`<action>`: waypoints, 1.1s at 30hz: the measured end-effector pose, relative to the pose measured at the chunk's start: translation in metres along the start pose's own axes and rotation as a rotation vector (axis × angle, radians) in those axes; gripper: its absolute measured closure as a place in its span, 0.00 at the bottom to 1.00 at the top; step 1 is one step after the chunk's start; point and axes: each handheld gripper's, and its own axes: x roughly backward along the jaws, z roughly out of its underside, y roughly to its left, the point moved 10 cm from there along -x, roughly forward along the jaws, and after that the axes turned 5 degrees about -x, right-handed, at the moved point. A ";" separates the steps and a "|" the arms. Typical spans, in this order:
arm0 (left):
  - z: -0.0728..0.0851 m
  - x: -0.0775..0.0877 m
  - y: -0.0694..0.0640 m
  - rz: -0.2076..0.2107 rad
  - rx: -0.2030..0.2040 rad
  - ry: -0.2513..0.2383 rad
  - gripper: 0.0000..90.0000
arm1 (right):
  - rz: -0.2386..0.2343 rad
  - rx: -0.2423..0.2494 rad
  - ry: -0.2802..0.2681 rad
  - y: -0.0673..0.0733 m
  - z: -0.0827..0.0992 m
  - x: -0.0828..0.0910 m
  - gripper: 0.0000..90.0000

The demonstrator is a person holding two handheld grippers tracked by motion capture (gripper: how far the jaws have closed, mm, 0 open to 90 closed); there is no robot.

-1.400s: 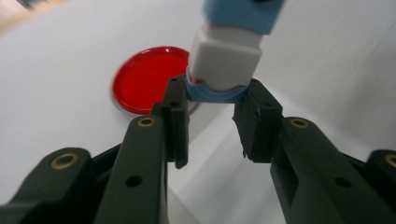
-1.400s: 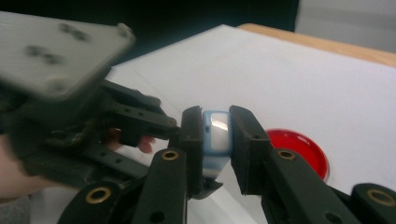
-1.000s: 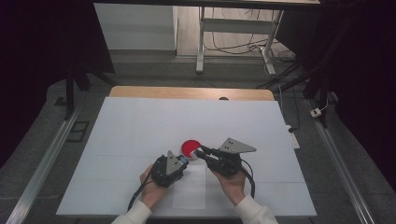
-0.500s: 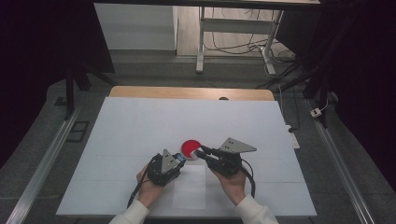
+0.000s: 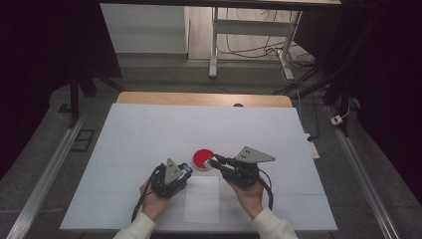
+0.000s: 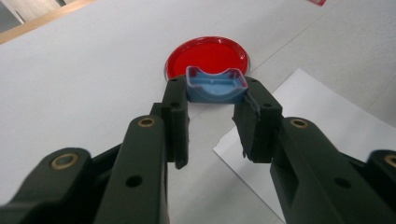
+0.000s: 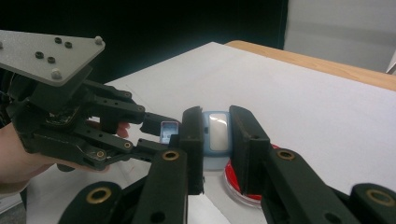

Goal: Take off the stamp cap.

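**White tabletop, two small blue parts held by a red dish**

The white tabletop [image 5: 149, 134] carries a sheet of paper [image 5: 201, 199] near the person and, just beyond it, a shallow red dish [image 5: 202, 158]. The left gripper [image 5: 186, 169] has its fingers clamped on a blue tray [image 6: 215, 86], held level just short of the dish. The right gripper [image 5: 214, 160] has its fingers clamped on a pale blue case [image 7: 217, 133], held over the dish's edge. The two parts are close together but apart.

The likely job is joining the two parts. Both are small and smooth, and each is pinched only at its sides. If they meet out of line, the push could twist one in its grip or pop it free onto the dish or paper. A fingertip dipping low could also knock the light dish aside.

The tray is open at the top and looks empty. Nothing can be seen lying in the red dish, though the case hides part of it in the right gripper view.
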 end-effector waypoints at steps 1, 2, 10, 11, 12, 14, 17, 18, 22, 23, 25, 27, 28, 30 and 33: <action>0.000 0.001 0.000 0.000 -0.001 0.001 0.73 | 0.000 0.000 0.000 0.000 0.000 0.000 0.83; 0.001 0.001 0.000 -0.002 0.002 -0.002 0.73 | 0.002 0.000 -0.002 0.000 -0.001 0.001 0.83; 0.003 0.004 0.002 -0.005 -0.001 0.004 0.73 | 0.006 0.000 0.002 -0.001 0.000 0.001 0.83; 0.004 0.005 0.003 -0.007 0.000 0.004 0.73 | 0.006 0.001 0.004 -0.001 0.001 0.000 0.83; 0.004 0.005 0.004 -0.008 0.002 0.002 0.73 | 0.007 0.003 0.006 -0.001 0.001 0.000 0.83; 0.005 0.007 0.006 -0.012 0.007 0.002 0.73 | 0.010 0.005 0.007 -0.002 0.002 0.000 0.83; 0.007 0.010 0.010 -0.016 0.010 0.005 0.73 | 0.010 0.005 0.007 -0.002 0.002 0.000 0.83; 0.007 0.010 0.010 -0.018 0.014 0.004 0.73 | 0.009 0.004 0.007 -0.002 0.002 0.000 0.83; 0.008 0.012 0.011 -0.020 0.016 0.004 0.73 | 0.010 0.007 0.006 -0.002 0.001 0.001 0.83; 0.008 0.012 0.011 -0.021 0.015 0.004 0.73 | 0.010 0.007 0.005 -0.002 0.001 0.001 0.83; 0.008 0.013 0.011 -0.021 0.015 0.003 0.73 | 0.010 0.007 0.004 -0.002 0.001 0.001 0.83; 0.008 0.014 0.012 -0.024 0.017 0.002 0.73 | 0.011 0.008 0.003 -0.002 0.001 0.001 0.83; 0.009 0.015 0.012 -0.023 0.015 0.004 0.73 | 0.011 0.008 0.002 -0.002 0.000 0.001 0.83; 0.009 0.016 0.013 -0.024 0.017 0.003 0.73 | 0.011 0.009 0.000 -0.002 0.000 0.001 0.83; 0.008 0.016 0.012 -0.026 0.019 -0.001 0.73 | 0.012 0.009 0.002 -0.002 0.000 0.001 0.83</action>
